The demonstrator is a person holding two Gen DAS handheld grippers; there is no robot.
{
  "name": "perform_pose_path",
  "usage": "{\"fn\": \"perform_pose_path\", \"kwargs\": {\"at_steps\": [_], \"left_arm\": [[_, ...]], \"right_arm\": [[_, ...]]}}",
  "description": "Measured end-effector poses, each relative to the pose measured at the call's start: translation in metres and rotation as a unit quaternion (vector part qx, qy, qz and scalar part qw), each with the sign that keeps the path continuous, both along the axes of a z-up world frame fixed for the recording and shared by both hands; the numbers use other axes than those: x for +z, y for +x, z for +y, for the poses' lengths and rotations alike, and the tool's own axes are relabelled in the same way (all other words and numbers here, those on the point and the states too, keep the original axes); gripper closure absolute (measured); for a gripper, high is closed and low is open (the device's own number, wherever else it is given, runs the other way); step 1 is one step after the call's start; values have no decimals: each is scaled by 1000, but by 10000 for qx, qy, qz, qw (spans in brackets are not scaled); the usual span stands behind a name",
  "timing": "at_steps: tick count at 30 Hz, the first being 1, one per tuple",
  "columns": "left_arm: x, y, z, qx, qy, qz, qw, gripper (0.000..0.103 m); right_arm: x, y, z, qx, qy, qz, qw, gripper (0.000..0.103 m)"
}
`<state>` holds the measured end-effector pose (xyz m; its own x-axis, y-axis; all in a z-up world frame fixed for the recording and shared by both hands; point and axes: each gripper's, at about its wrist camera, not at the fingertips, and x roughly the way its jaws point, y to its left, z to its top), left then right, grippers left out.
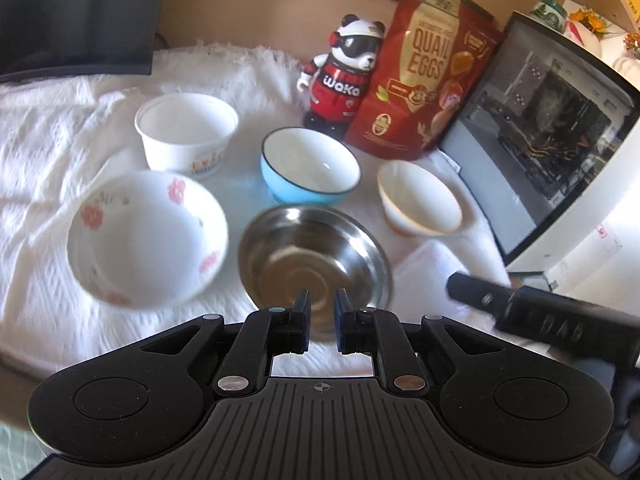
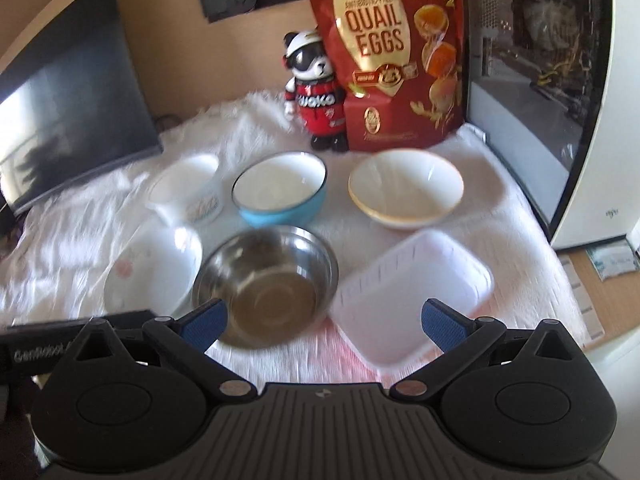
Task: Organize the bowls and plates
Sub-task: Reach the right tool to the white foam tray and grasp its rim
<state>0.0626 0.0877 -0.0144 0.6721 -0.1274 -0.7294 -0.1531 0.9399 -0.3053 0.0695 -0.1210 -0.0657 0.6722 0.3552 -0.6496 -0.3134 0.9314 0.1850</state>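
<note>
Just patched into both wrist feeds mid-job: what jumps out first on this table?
The tall red Quail Eggs bag stands at the back against the glass-sided computer case, with a panda figurine right beside it. In front, five bowls sit on the white cloth; the shiny steel bowl is nearest, and the blue bowl is just behind it.

Left gripper point(image 1: 321, 312): jaws drawn close, narrow gap between blue pads, nothing gripped, pointing toward 12 o'clock and tilted downward. Black body of right gripper visible at 4 o'clock in left wrist view, blurred. Right gripper point(image 2: 324, 326): jaws spread wide, blue fingertips point(image 2: 442, 326) well apart, nothing between, tilted downward. Left gripper body at 9 o'clock in right wrist view.
</note>
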Motion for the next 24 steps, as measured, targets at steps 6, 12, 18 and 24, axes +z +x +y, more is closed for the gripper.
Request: {"fn": "perform_pose_path", "kwargs": {"at_steps": [6, 12, 18, 24], "left_arm": [[-14, 39, 10, -743, 489, 308, 9956, 90], [-23, 73, -1, -1677, -258, 35, 9855, 90], [-28, 111, -44, -2137, 86, -153, 9768, 90], [-50, 166, -91, -2999, -48, 279, 9535, 90]], "right_arm": [[-6, 34, 18, -448, 167, 276, 9985, 0], [-16, 53, 10, -967, -47, 375, 9946, 0], [-42, 69, -30, -1480, -659, 405, 9860, 0], [-76, 89, -83, -1163, -214, 1120, 9866, 0]]}}
